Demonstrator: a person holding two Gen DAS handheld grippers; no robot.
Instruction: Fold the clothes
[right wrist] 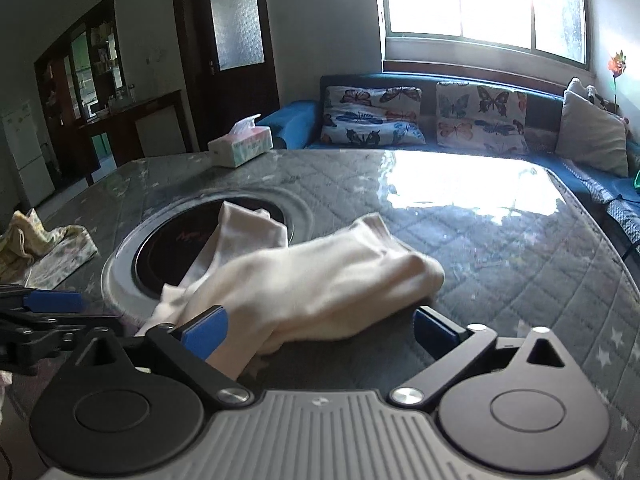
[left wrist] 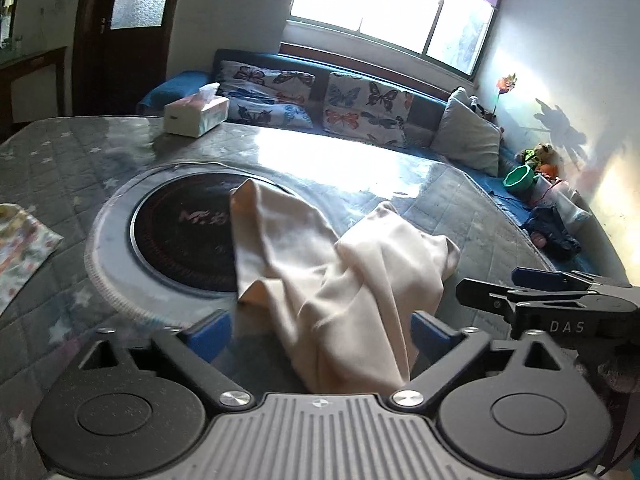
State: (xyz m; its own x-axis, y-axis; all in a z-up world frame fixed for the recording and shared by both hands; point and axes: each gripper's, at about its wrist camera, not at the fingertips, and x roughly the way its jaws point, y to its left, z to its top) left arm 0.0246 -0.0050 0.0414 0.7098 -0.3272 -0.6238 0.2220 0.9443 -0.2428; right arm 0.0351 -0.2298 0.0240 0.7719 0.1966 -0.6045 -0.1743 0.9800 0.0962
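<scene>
A cream garment (left wrist: 360, 280) lies crumpled on the grey quilted table (left wrist: 60, 160), partly over a round black hob plate (left wrist: 180, 236). My left gripper (left wrist: 322, 334) is open; its blue pads (left wrist: 210, 336) stand wide on either side of a fold that runs down between them. In the right wrist view the same cream garment (right wrist: 312, 280) bulges between the wide blue pads (right wrist: 436, 330) of my open right gripper (right wrist: 320, 330). Each gripper shows in the other's view: the right gripper (left wrist: 520, 292) at the right edge, the left gripper (right wrist: 40, 304) at the left.
A tissue box (left wrist: 196, 114) stands at the table's far edge. A floral cloth (left wrist: 20, 240) lies at the left. Behind the table runs a blue sofa with butterfly cushions (left wrist: 360, 108); toys and a green cup (left wrist: 520, 178) sit at its right end.
</scene>
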